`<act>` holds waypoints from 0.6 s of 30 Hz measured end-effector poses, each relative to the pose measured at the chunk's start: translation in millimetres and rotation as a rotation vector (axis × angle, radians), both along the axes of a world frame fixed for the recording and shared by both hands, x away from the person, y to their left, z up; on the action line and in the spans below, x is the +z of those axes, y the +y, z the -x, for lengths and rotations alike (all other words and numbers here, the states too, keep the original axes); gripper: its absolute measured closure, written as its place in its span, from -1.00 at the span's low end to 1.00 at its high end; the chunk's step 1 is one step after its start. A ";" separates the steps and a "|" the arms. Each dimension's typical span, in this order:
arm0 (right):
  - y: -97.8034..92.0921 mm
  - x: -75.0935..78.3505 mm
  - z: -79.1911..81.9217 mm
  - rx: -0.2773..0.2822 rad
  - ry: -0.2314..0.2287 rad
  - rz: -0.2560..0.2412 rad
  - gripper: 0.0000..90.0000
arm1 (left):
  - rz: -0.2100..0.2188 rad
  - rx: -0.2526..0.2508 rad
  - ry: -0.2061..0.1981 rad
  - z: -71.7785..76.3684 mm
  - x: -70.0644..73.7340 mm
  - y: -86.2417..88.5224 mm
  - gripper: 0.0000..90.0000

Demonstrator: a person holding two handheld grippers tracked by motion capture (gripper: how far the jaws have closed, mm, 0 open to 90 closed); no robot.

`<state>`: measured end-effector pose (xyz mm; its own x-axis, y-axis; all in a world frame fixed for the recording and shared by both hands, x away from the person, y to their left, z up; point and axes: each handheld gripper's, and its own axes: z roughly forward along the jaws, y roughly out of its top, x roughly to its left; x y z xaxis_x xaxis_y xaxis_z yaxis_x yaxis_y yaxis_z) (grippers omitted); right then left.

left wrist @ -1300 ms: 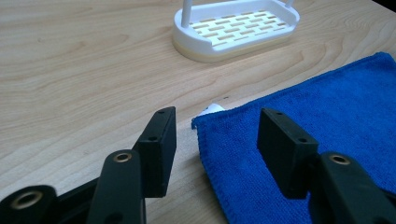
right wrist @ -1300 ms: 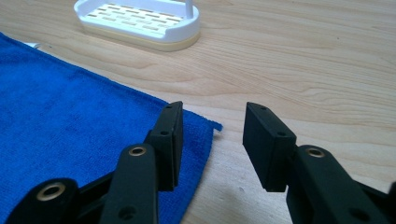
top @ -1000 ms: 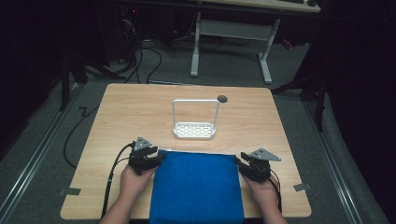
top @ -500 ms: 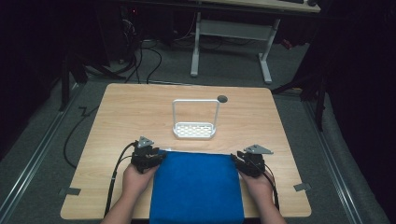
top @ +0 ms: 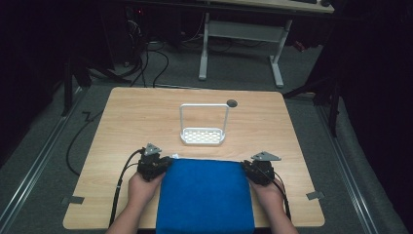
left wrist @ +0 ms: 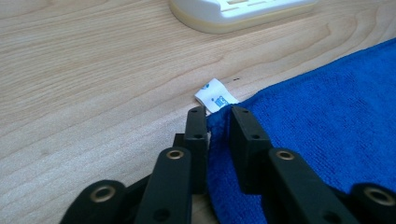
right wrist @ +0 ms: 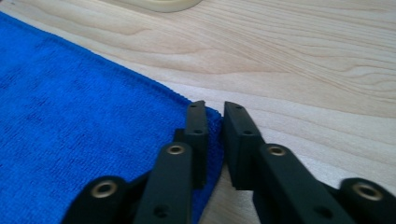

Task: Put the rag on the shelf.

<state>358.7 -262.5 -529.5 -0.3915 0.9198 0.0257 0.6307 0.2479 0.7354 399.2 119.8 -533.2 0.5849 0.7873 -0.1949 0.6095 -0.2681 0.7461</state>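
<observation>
A blue towel (top: 204, 195) lies flat at the near middle of the wooden table (top: 136, 112) and hangs over its front edge. My left gripper (top: 168, 162) sits at the towel's far left corner. In the left gripper view its jaws (left wrist: 217, 112) are closed on the towel (left wrist: 327, 116) edge, just behind a small white label (left wrist: 215, 93). My right gripper (top: 245, 168) sits at the far right corner. In the right gripper view it (right wrist: 215, 108) pinches the towel (right wrist: 70, 116) at its corner tip. A hand holds each gripper.
A white rack (top: 202, 136) with a tall wire handle stands just beyond the towel, at mid-table, its base close in the left gripper view (left wrist: 243, 11). A round cable hole (top: 232, 103) is behind it. Bare wood lies left and right of the rack.
The right gripper has shifted a little to the left and forward along the towel's far edge. The left gripper has hardly moved. The towel still lies flat.
</observation>
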 end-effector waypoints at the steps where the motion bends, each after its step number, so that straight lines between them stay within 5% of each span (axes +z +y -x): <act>1: 0.6 0.0 0.3 0.008 0.000 0.000 0.90 | 0.000 -0.003 -0.005 0.7 0.2 0.2 0.81; 18: -1.3 10.4 9.7 0.031 -0.088 -0.054 0.96 | 0.031 0.007 -0.086 11.9 7.9 4.8 0.95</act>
